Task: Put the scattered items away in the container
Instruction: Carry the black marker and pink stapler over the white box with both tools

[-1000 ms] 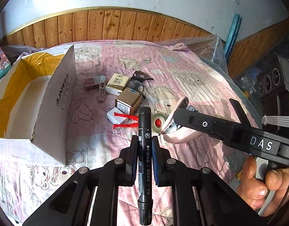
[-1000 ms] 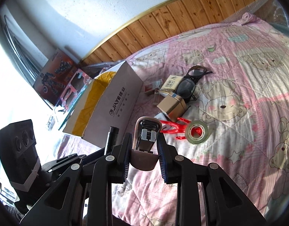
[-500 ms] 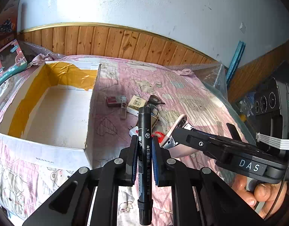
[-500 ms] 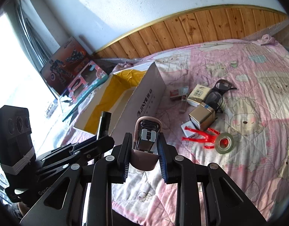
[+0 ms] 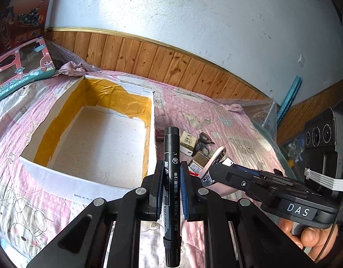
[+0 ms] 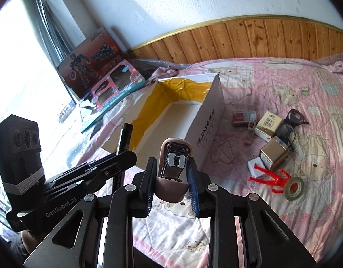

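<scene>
Left gripper (image 5: 170,186): clamped on the black marker (image 5: 170,178), held lengthwise between the pads. Right gripper (image 6: 171,184): clamped on the pink stapler (image 6: 174,163). Over the last second both grippers have risen and swung left; the open cardboard box (image 5: 88,178), previously seen side-on, now shows its bare floor just ahead. Judgement: both loads are near release position over the box. Farther right on the bedspread (image 6: 272,212), the tape roll (image 6: 294,185), small gold box (image 6: 274,154) and glasses (image 6: 291,122) remain uncollected
</scene>
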`<state>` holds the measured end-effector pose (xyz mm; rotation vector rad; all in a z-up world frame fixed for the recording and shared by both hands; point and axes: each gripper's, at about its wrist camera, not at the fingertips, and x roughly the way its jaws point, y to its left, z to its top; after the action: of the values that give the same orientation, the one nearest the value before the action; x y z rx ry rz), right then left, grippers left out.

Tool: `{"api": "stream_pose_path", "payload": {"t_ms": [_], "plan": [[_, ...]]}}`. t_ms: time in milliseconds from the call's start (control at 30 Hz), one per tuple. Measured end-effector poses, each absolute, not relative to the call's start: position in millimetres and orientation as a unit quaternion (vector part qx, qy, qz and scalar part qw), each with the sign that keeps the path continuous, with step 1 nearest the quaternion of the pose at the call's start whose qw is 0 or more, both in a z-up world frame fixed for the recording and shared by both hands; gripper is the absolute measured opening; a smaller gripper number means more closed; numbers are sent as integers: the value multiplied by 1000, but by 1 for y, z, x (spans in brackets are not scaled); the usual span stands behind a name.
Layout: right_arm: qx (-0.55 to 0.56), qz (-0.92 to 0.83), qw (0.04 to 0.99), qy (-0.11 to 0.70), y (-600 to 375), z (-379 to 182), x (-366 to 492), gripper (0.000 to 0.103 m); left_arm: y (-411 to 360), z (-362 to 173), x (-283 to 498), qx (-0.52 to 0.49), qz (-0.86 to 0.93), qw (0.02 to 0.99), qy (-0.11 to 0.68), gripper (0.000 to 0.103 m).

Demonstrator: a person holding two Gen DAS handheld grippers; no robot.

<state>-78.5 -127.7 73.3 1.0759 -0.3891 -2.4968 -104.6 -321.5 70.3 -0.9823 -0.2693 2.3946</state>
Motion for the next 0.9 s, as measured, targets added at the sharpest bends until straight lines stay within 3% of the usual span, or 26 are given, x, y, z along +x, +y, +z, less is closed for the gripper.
{"api": "stream_pose_path", "payload": {"t_ms": [900], "plan": [[408, -876, 235, -103, -195, 79, -178, 28, -378, 69, -206, -380, 882, 235, -150, 14]]}}
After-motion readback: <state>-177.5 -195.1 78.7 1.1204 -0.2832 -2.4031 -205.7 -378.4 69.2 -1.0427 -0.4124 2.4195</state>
